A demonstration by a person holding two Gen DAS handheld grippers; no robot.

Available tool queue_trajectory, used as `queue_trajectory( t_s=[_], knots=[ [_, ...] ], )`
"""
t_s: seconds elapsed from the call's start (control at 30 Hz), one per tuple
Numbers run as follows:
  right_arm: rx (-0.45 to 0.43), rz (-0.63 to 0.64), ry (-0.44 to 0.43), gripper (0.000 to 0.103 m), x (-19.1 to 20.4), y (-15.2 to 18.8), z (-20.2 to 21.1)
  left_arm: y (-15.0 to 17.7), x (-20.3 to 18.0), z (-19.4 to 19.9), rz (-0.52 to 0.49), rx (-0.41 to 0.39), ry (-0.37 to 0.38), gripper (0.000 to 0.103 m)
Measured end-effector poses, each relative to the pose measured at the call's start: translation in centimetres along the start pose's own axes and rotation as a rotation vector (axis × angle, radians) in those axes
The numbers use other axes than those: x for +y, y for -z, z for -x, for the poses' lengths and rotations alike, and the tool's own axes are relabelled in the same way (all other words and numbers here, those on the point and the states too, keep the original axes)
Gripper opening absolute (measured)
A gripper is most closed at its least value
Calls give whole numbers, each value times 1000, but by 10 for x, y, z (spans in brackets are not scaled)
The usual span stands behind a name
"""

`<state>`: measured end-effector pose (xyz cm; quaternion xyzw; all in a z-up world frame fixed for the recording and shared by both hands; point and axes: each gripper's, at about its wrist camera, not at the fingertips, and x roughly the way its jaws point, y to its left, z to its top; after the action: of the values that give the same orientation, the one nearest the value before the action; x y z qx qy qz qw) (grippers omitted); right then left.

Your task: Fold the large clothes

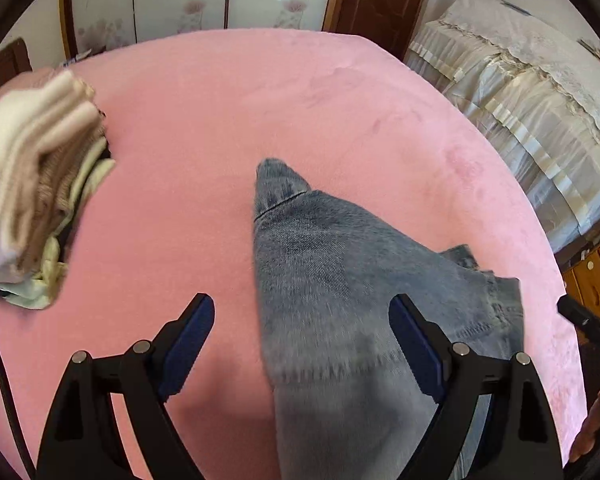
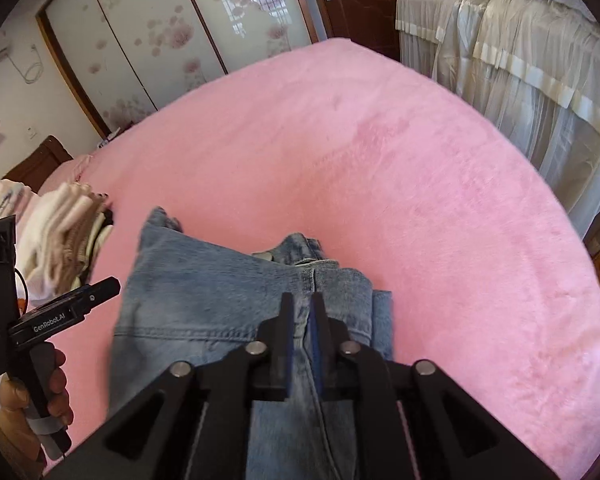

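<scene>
1. The left gripper [image 1: 301, 312] is spread wide open, nothing pinched. Its pads hang above the bed with loads of air between them.
2. The jeans [image 1: 339, 280] run up through that gap but hug the right-hand pad. The left pad only has pink blanket [image 1: 260, 100] under it. One narrow end of the denim pokes out ahead of the fingertips.
3. The right gripper [image 2: 301, 304] is nearly closed, just a thin slot left between the jaws. Denim sits right under and between the fingertips, around the fly seam. Whether the pads actually bite the cloth, can't tell from this angle.
4. From the right wrist view the jeans [image 2: 204, 292] look folded, bulk spreading out to the left of the fingers, waistband just ahead of them.
5. Off to the left of both grippers, well apart from the jeans, there's a stack of folded clothes [image 1: 36, 184].
6. A hand [image 2: 40, 396] holding the left gripper's handle shows at the left edge of the right view.
</scene>
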<state>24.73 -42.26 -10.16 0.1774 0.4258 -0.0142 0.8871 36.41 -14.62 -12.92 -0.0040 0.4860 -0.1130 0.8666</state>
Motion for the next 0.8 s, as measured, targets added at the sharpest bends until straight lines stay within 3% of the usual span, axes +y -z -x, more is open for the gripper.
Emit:
queue_trajectory(
  t_s=[0.1,0.2,0.27,0.43,0.5,0.6,0.8],
  knots=[
    [-54,-7,-16,52,1,3,41,3,-7,42,-61,9,-8,88],
    [-99,-2,-30,55,4,6,83,12,-16,89,-135,-40,-13,90],
    [-110,8,-68,64,4,8,108,20,-23,119,-175,-84,-10,92],
    [-139,42,-81,68,11,18,142,43,-25,171,-192,-111,95,93],
    [-134,53,-88,75,11,22,147,50,-28,177,-202,-97,127,93],
    [-114,64,-95,78,9,32,143,62,-27,177,-181,-80,138,93],
    [21,10,-121,78,-13,58,93,86,-16,130,-125,16,151,93]
  ],
)
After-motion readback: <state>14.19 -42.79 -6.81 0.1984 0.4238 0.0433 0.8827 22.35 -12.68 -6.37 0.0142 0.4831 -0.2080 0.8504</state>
